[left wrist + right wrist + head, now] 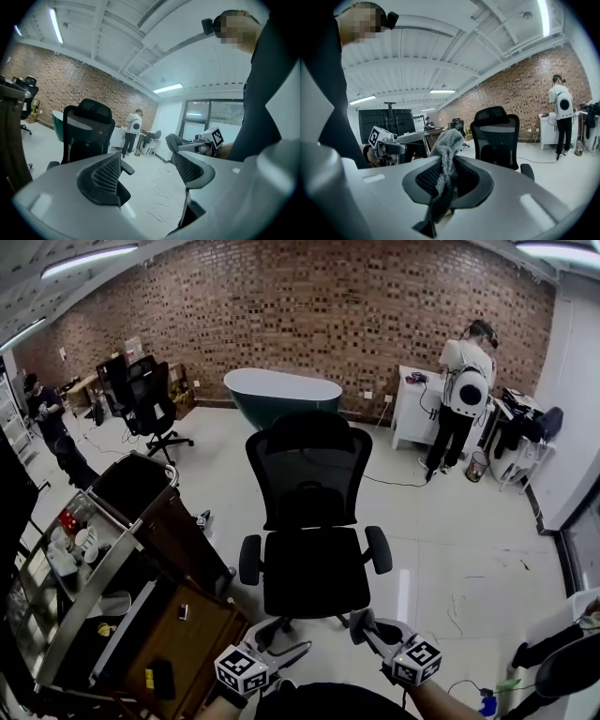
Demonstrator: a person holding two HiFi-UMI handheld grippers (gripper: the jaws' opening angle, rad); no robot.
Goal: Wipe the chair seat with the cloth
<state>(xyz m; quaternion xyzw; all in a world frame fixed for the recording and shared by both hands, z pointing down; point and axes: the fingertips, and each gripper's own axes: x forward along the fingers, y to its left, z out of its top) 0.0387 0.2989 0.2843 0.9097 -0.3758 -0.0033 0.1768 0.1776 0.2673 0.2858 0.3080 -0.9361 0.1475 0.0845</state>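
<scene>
At 7 o'clock from the chair seat, the left gripper (147,171) has its two jaws wide apart, and only air is between them. The black mesh office chair (312,465) stands on the pale floor (441,521) at 12 o'clock from both grippers, with its black padded seat (312,573) turned toward the person. At 5 o'clock from the seat, the right gripper (445,180) has its jaws closed tight on the fluffy grey cloth (446,145), which sticks up above the jaws, apart from the seat.

My left tool (150,171) hangs near and low, jaws apart; my right tool (445,177) pinches the cloth (449,140).
</scene>
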